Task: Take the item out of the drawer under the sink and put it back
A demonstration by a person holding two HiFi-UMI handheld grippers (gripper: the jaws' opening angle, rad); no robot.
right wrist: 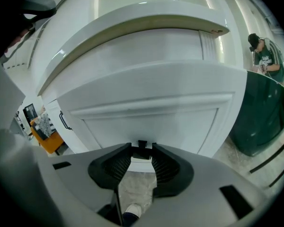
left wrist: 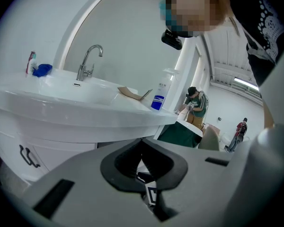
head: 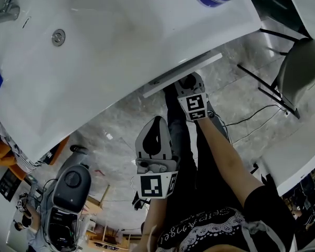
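Marble floor under white sink basin (head: 121, 41). Right gripper (right wrist: 142, 149) clamped on small black drawer handle (right wrist: 142, 144): pull straight out, level, no twisting. Left gripper (left wrist: 141, 143) jaws together, empty.

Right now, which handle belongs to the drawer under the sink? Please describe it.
Under the white sink is a wide white drawer front. Its small black handle sits low in the middle, between the jaws of the right gripper; the other black handle is a loop far left.
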